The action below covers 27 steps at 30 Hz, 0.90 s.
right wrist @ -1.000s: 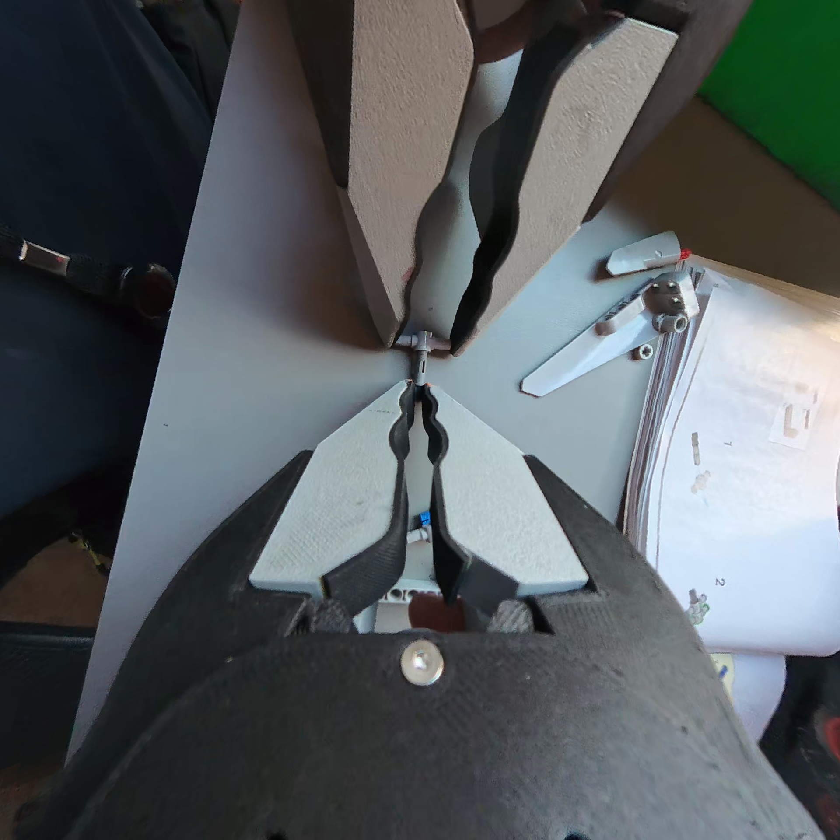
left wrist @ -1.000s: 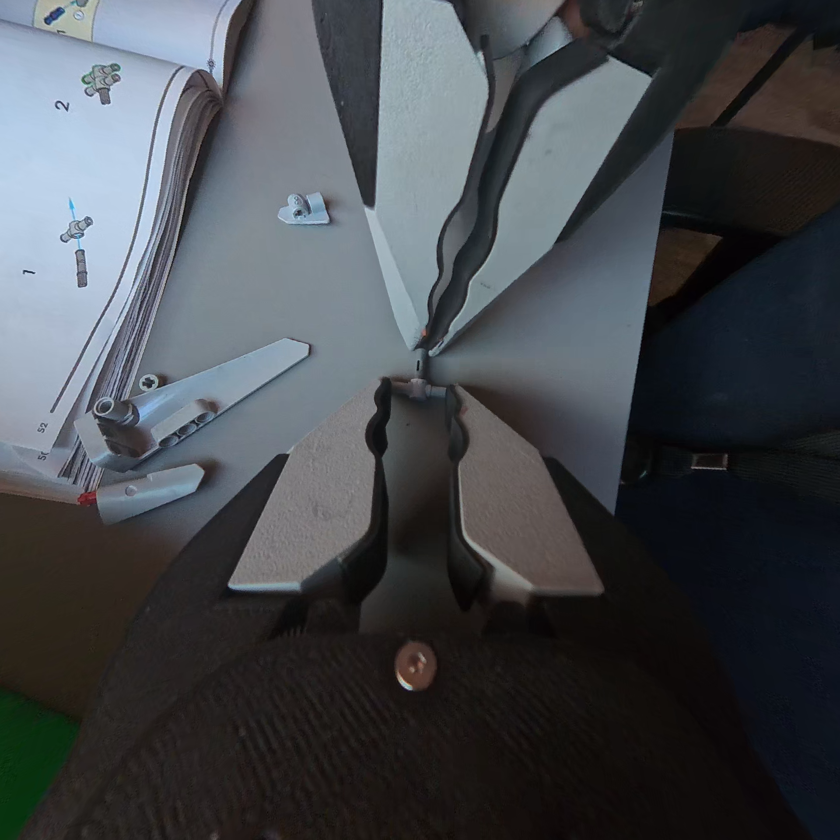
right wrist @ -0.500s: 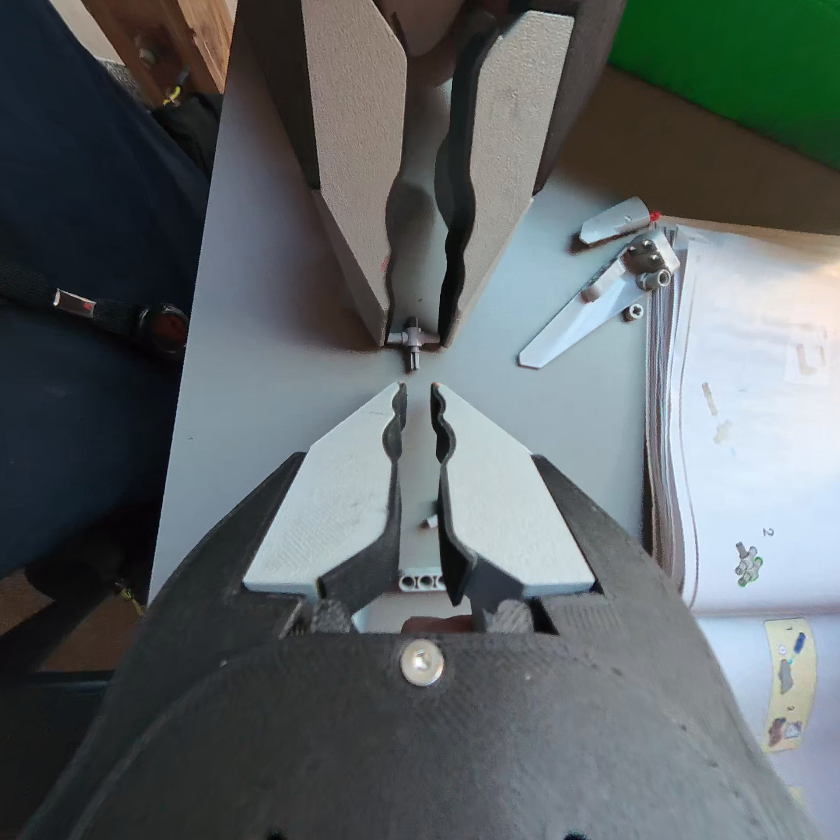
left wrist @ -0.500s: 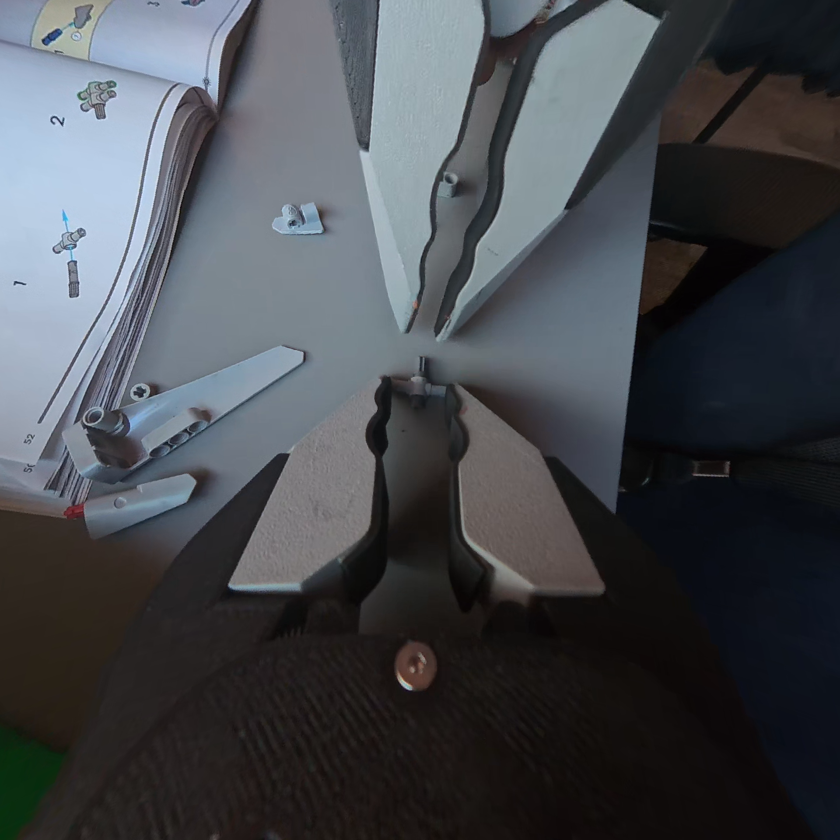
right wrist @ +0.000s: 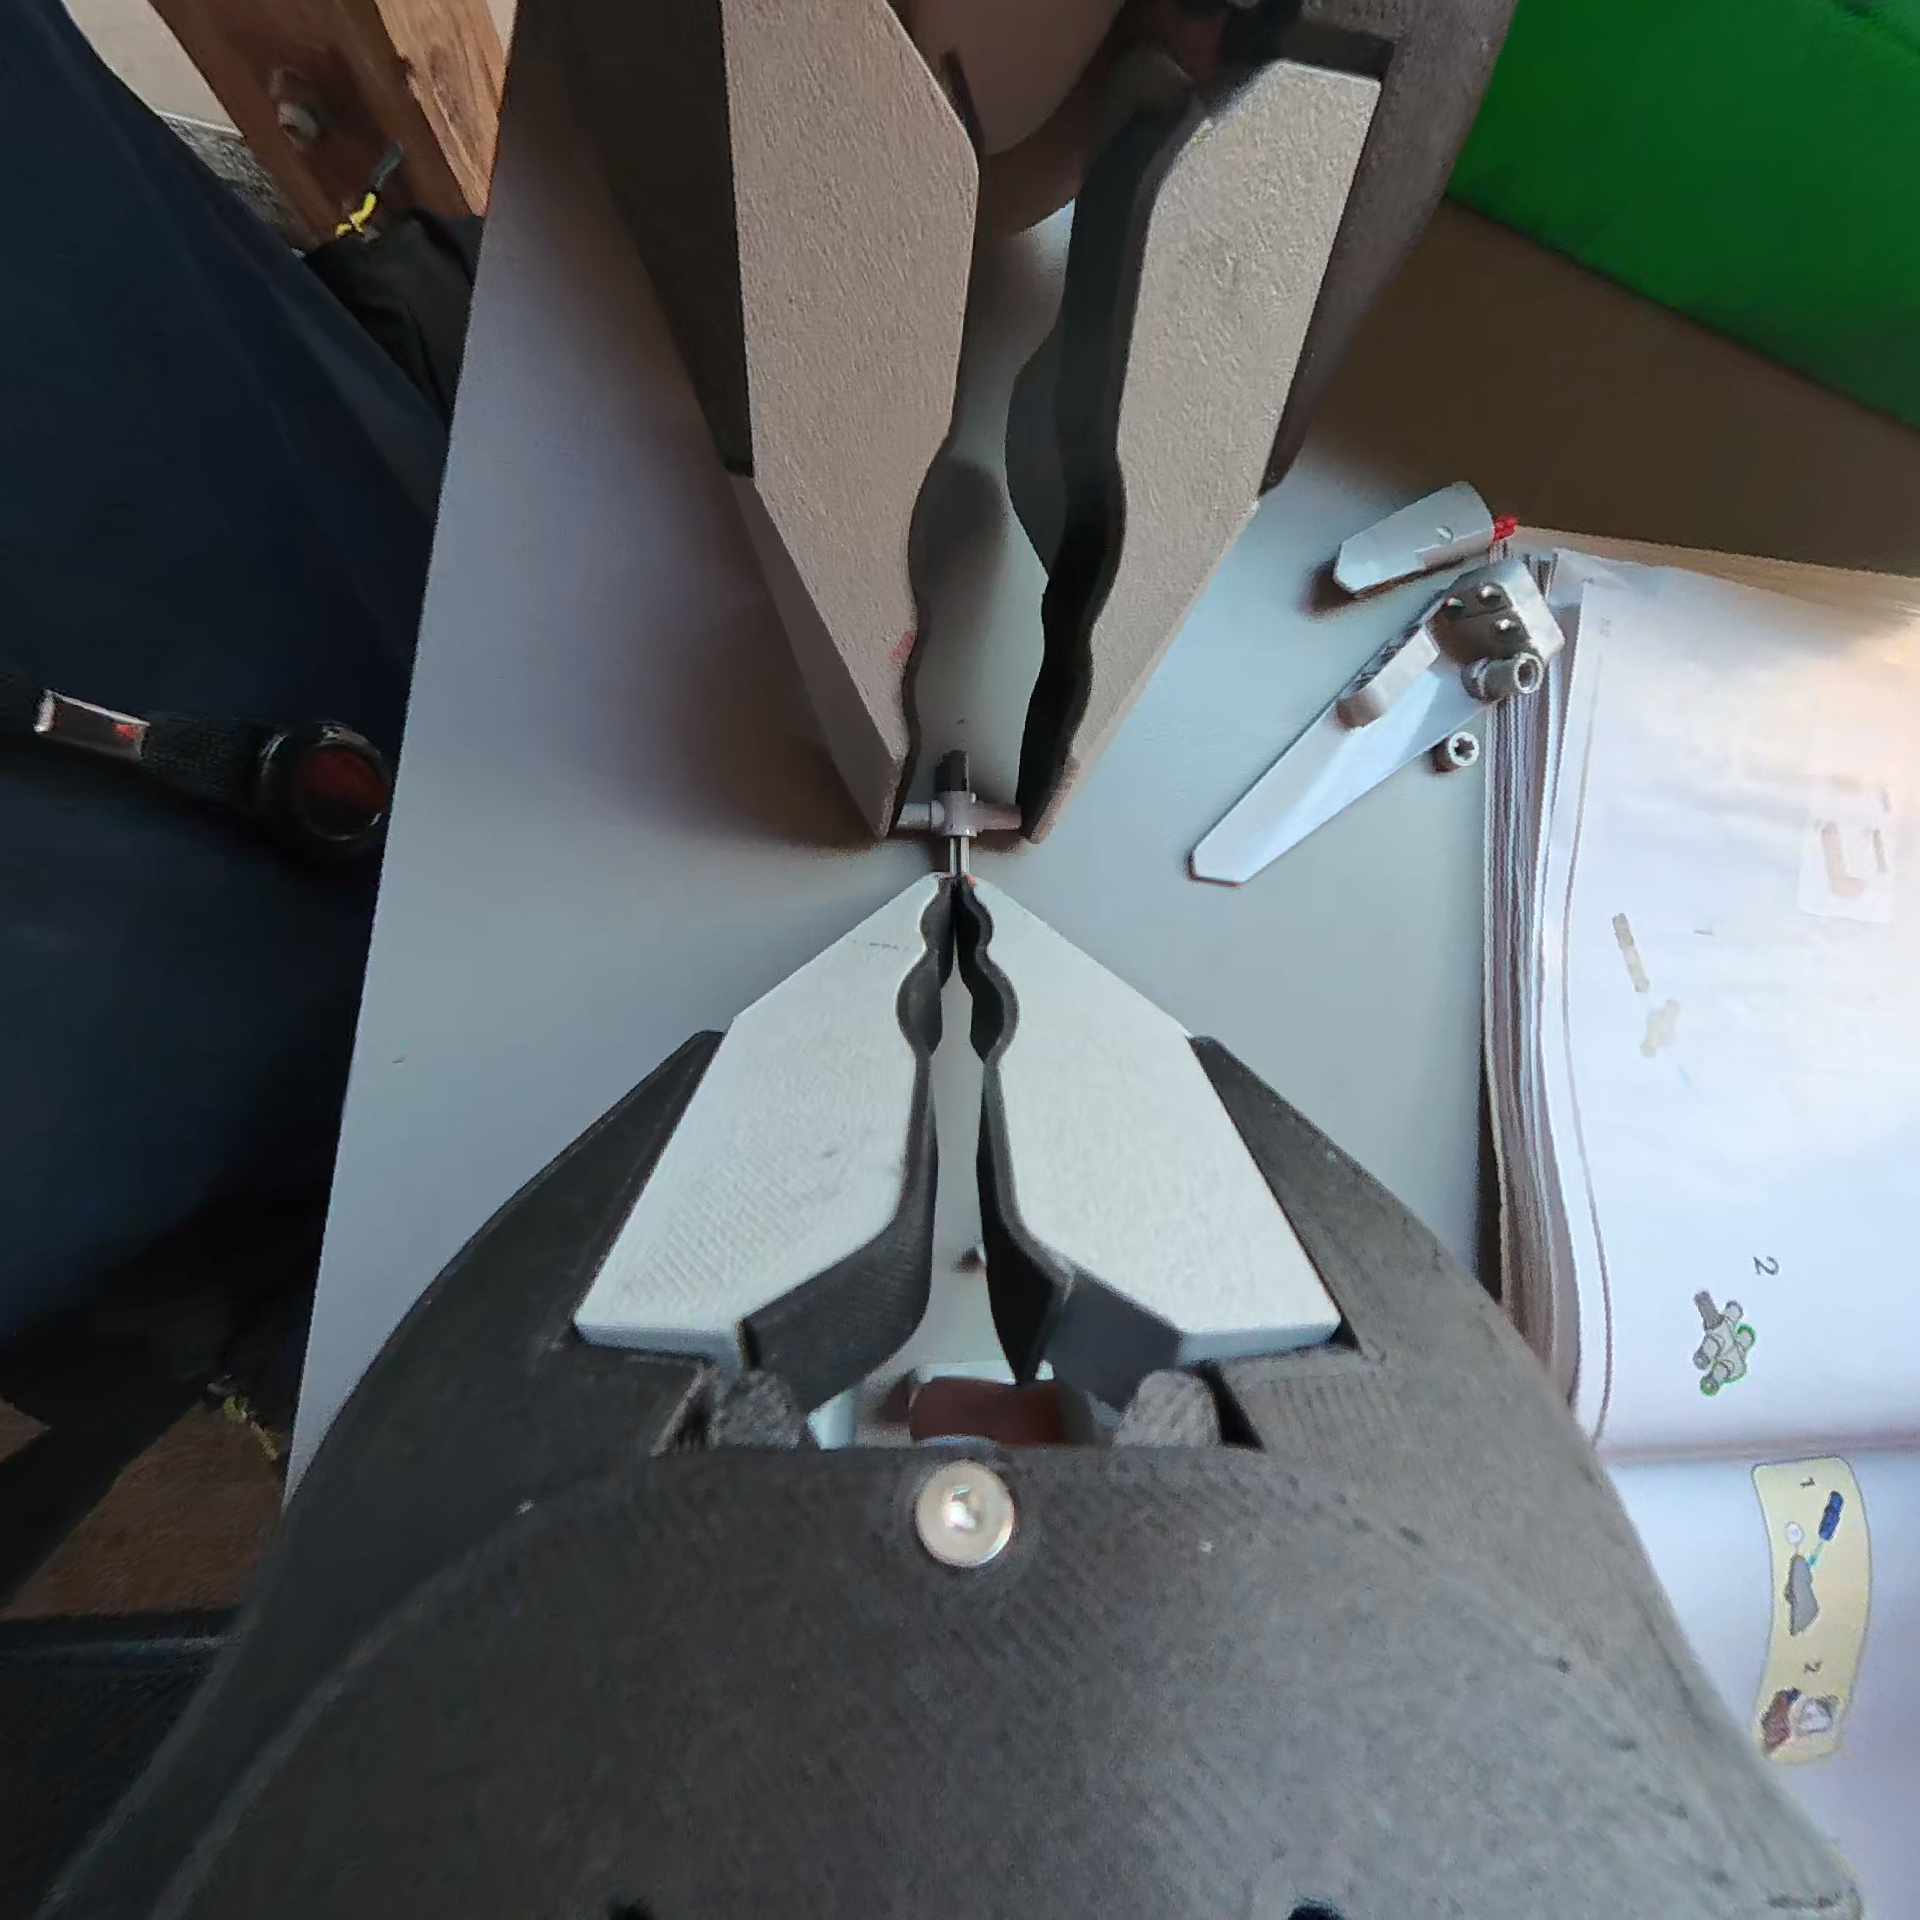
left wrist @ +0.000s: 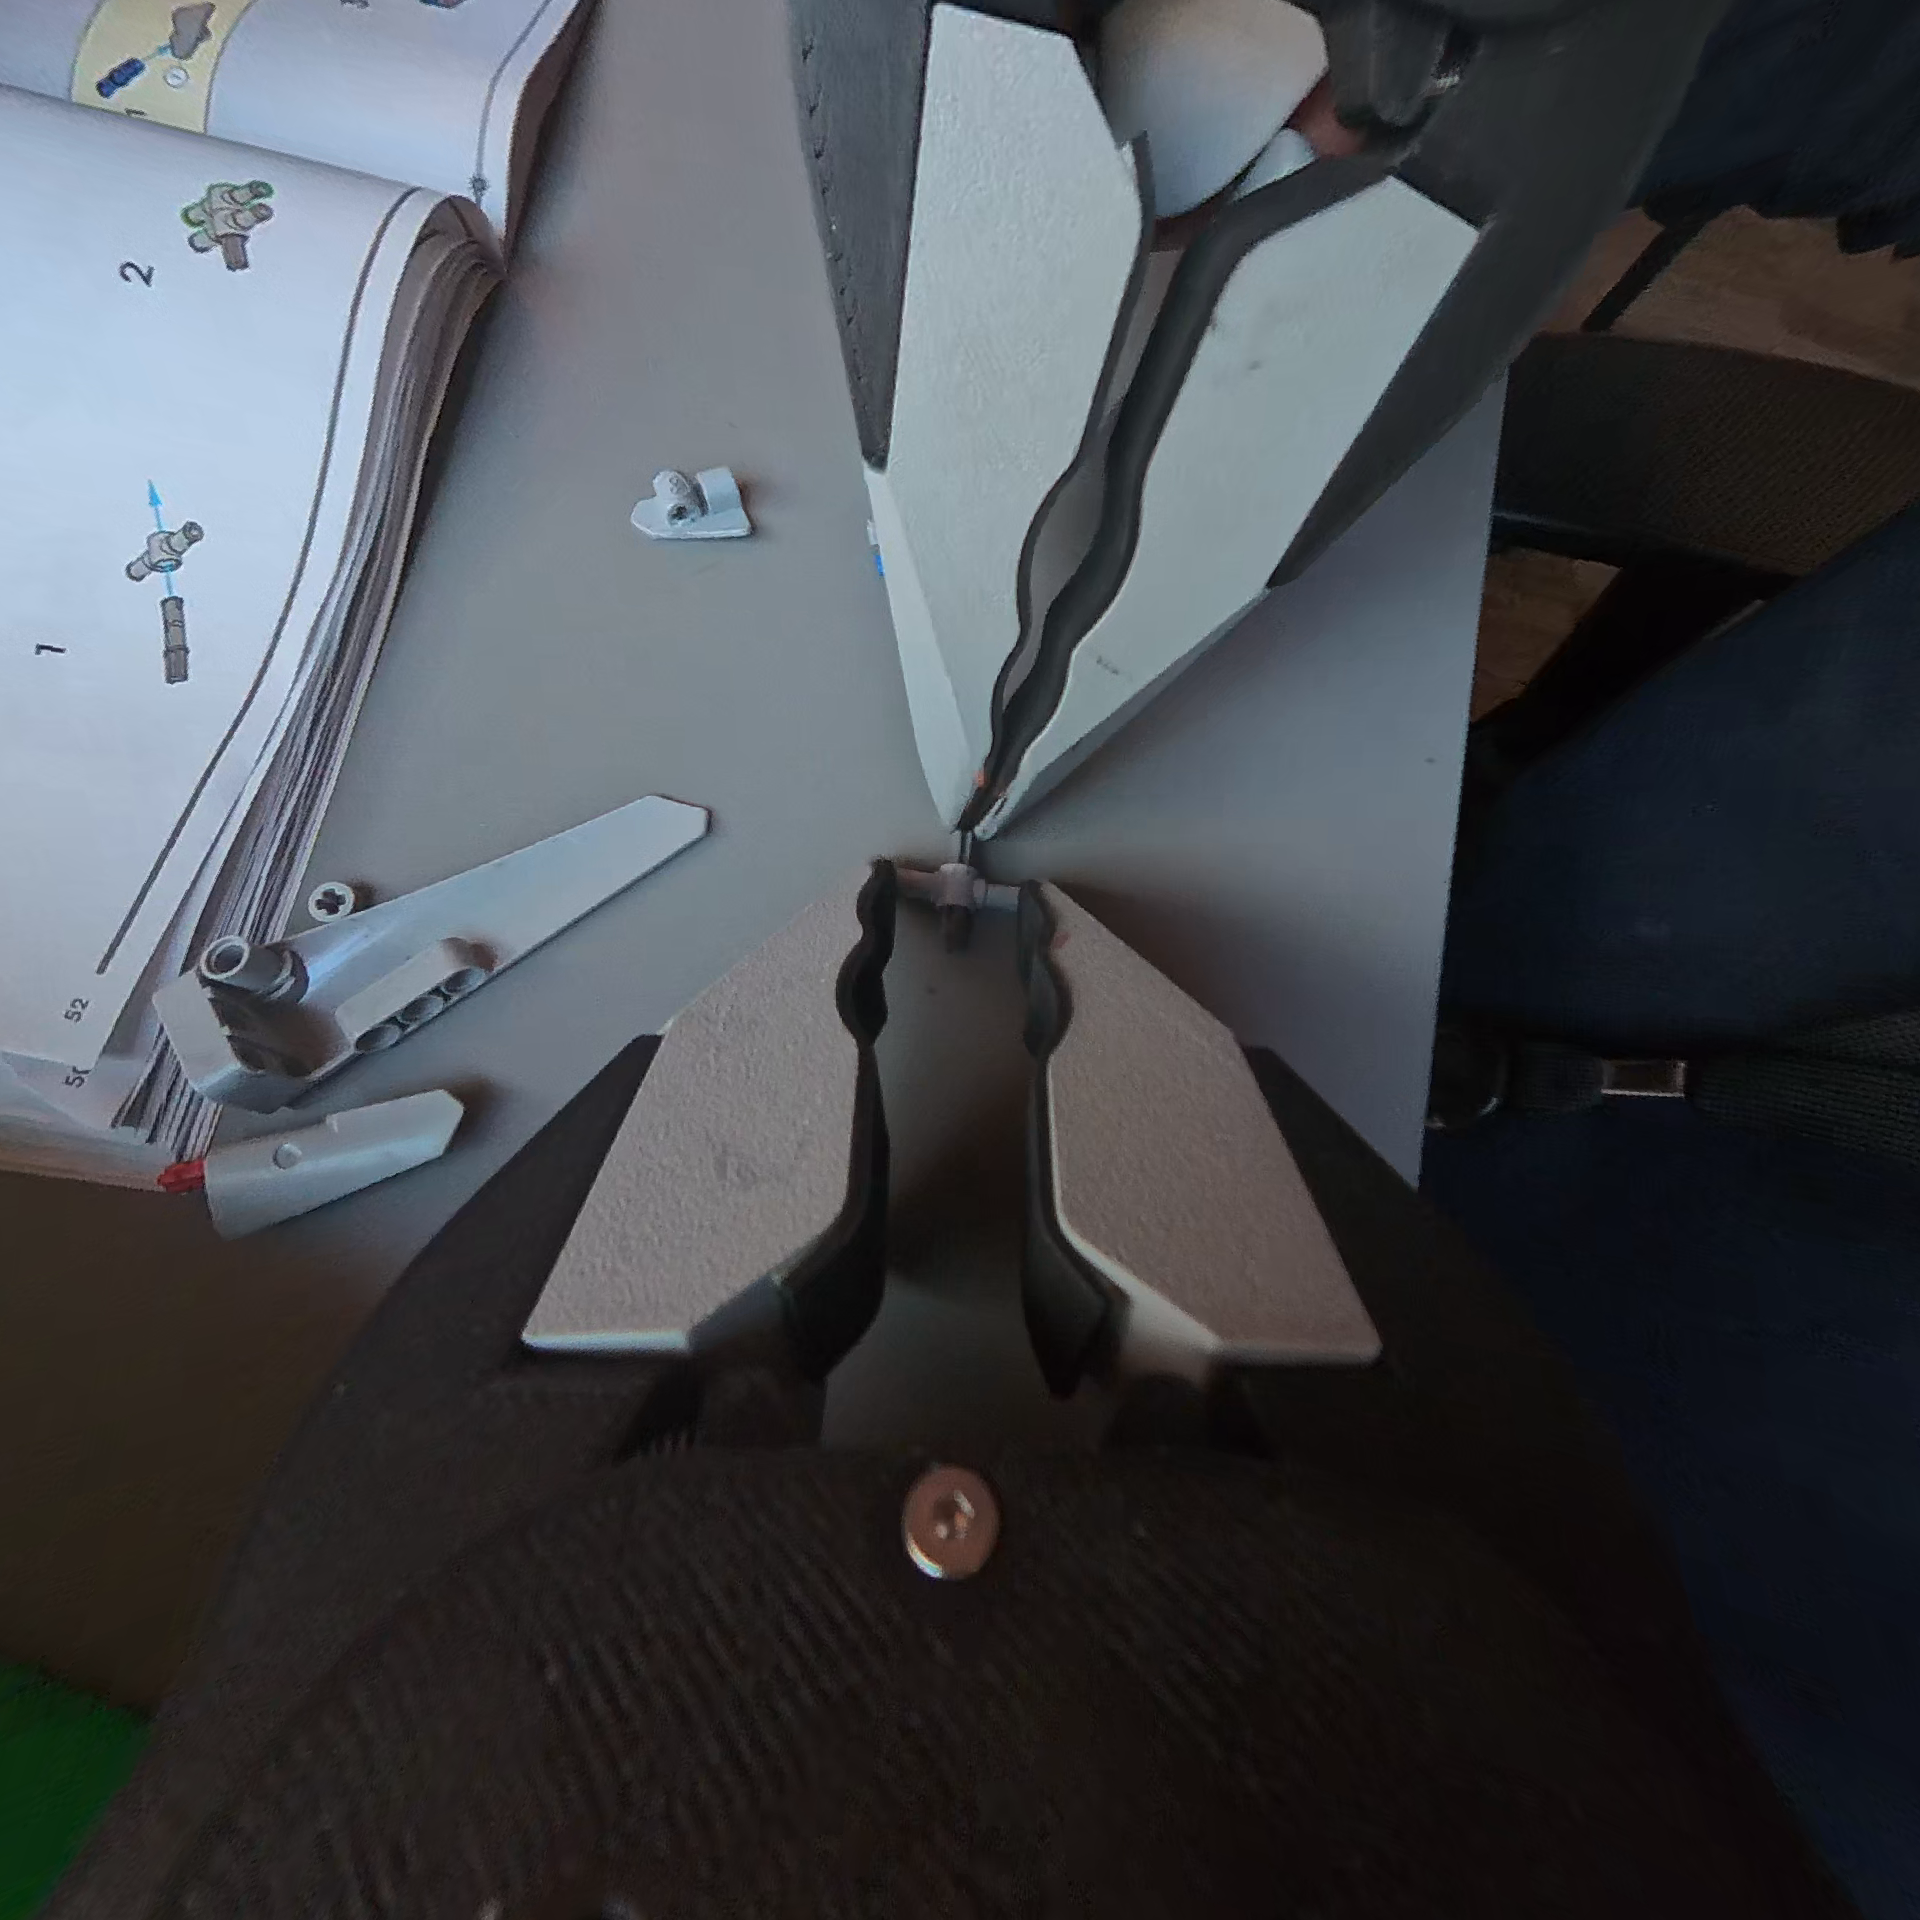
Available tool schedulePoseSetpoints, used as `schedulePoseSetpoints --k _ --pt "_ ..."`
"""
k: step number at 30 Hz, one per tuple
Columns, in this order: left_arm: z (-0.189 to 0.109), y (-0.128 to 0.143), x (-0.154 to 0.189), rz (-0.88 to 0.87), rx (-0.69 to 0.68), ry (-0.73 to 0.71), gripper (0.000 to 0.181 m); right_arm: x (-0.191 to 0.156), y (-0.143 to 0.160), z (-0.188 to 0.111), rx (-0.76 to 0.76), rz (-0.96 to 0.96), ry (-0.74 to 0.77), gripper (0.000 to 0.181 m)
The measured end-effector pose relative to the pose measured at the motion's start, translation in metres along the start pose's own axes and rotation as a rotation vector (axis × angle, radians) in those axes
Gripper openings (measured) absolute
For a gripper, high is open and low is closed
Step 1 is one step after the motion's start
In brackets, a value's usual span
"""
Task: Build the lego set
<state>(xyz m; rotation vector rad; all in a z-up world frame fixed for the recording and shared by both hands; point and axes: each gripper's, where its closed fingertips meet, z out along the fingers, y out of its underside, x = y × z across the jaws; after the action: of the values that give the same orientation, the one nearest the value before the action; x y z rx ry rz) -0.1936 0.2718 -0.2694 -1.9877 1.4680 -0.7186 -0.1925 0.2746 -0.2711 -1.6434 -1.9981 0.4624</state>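
Observation:
My left gripper point(left wrist: 951, 894) is shut on a small grey cross connector point(left wrist: 954, 885), pinched by its side pins just above the grey table point(left wrist: 1195, 935). My right gripper point(left wrist: 977, 810) comes in from the opposite side, tip to tip with the left one. It is shut on a thin dark axle point(left wrist: 966, 840) that goes into the connector. In the right wrist view, my right gripper point(right wrist: 954, 899) holds the axle point(right wrist: 957, 857). The connector point(right wrist: 956, 812) sits between the left gripper's fingertips point(right wrist: 1039, 790), and a dark stub shows on its far side.
An open instruction booklet point(left wrist: 156, 520) lies at the left. A grey wing-shaped assembly point(left wrist: 436, 935), a grey piece with a red tip point(left wrist: 322, 1158) and a small grey bracket point(left wrist: 691, 506) lie beside it. The table edge point(left wrist: 1455, 831) runs close on the right, with a dark blue seat beyond. Only a small space, under 4 cm, lies between the two pairs of fingers.
Half a second ago my right gripper was open and drawn back from the connector. It has since come back and shut on the axle. The left gripper has kept its hold.

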Motion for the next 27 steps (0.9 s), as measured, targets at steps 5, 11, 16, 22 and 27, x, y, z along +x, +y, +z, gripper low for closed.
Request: schedulePoseSetpoints --k 5,11,16,22,27 --pt "0.001 -0.001 -0.001 0.007 0.009 -0.006 0.022 0.001 0.002 -0.002 0.019 0.021 0.006 0.0" --pt "0.002 -0.004 -0.005 0.002 0.017 -0.02 0.022 0.01 0.006 -0.034 0.186 0.132 0.077 0.0" --pt "0.006 -0.009 -0.012 0.028 0.013 -0.047 0.023 0.034 0.019 -0.078 0.335 0.22 0.234 0.002" --pt "0.011 -0.013 -0.014 0.035 0.016 -0.055 0.023 0.068 0.034 -0.118 0.489 0.308 0.396 0.008" --pt "0.011 -0.014 -0.014 0.032 0.018 -0.056 0.022 0.072 0.043 -0.122 0.526 0.339 0.421 0.008"
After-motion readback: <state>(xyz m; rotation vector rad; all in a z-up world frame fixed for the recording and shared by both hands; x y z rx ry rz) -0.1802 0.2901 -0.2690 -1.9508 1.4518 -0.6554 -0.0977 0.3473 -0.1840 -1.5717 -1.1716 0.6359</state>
